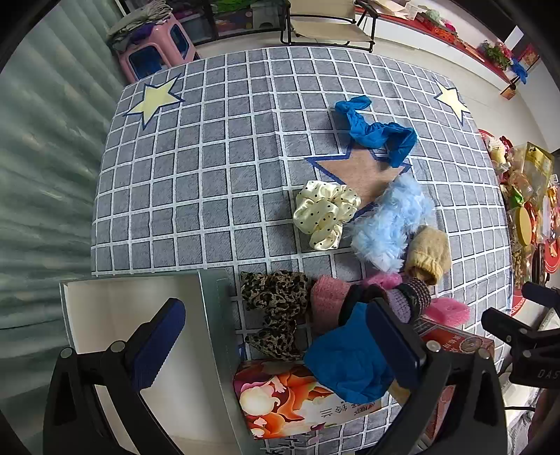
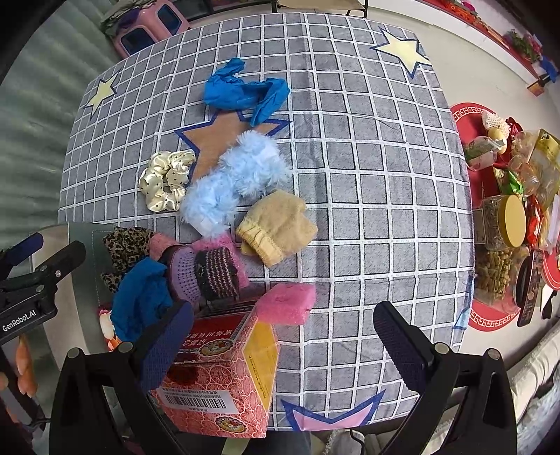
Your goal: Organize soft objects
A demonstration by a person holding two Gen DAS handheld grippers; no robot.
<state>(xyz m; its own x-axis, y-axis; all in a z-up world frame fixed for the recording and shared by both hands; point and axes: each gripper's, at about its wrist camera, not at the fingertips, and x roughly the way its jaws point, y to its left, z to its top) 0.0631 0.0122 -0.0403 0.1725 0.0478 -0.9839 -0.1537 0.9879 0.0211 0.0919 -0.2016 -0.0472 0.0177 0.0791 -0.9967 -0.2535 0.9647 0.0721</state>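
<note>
Soft items lie on the checked tablecloth [image 1: 196, 168]. Farthest is a crumpled blue glove [image 1: 374, 129] [image 2: 245, 91], then a cream dotted scrunchie [image 1: 325, 213] [image 2: 166, 180], a light-blue fluffy piece [image 1: 388, 220] [image 2: 238, 178] and a tan knit piece [image 1: 428, 253] [image 2: 276, 227]. Closer in are a leopard scrunchie [image 1: 276, 304], pink fuzzy pieces [image 2: 285, 302] and a purple striped knit [image 2: 206, 273]. A blue cloth [image 1: 350, 364] [image 2: 143, 297] rests on a floral box [image 1: 287, 399], against the right finger of my open left gripper [image 1: 276, 344]. My right gripper [image 2: 285, 344] is open over a red box [image 2: 217, 371].
A white open container [image 1: 115, 304] sits under my left gripper's left finger at the table's near-left edge. A pink stool [image 1: 154, 52] and a folding chair [image 1: 329, 24] stand beyond the table. To the right, a red mat [image 2: 497, 315] holds jars and snack packets.
</note>
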